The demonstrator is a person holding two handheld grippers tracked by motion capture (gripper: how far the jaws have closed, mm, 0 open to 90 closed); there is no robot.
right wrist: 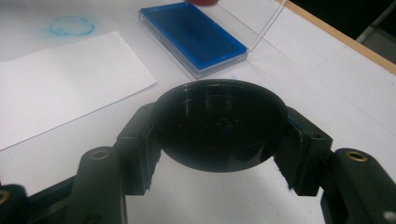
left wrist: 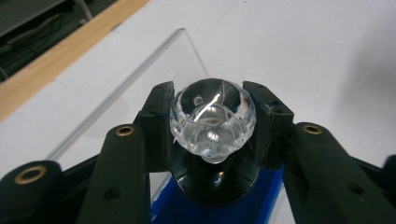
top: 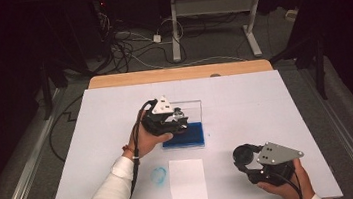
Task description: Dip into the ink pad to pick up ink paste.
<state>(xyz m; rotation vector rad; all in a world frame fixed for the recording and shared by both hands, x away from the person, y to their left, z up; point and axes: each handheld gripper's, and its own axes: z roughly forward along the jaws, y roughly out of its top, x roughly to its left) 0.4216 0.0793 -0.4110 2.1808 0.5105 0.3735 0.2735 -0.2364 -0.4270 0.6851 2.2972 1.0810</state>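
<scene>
The stamp [left wrist: 213, 122], with its clear faceted knob and black round base, sits clamped between the jaws of my left gripper [top: 174, 121], which I see pressing on both sides of the knob in the left gripper view. In the high view it hangs over the blue ink pad [top: 184, 136], near the pad's 10 o'clock corner; the pad lies in a clear case whose lid [top: 189, 109] stands open at 12 o'clock. I cannot tell whether the base touches the ink.

My right gripper [top: 245, 158] holds a black round cap [right wrist: 219, 122], hollow side facing the camera, its jaws closed on the rim. It sits at 4 o'clock from the pad, well apart.

A white sheet of paper [top: 188, 183] lies at 6 o'clock from the pad, with a faint blue ring print [top: 159, 174] just beside it at 9 o'clock, on the white table [top: 245, 101].
</scene>
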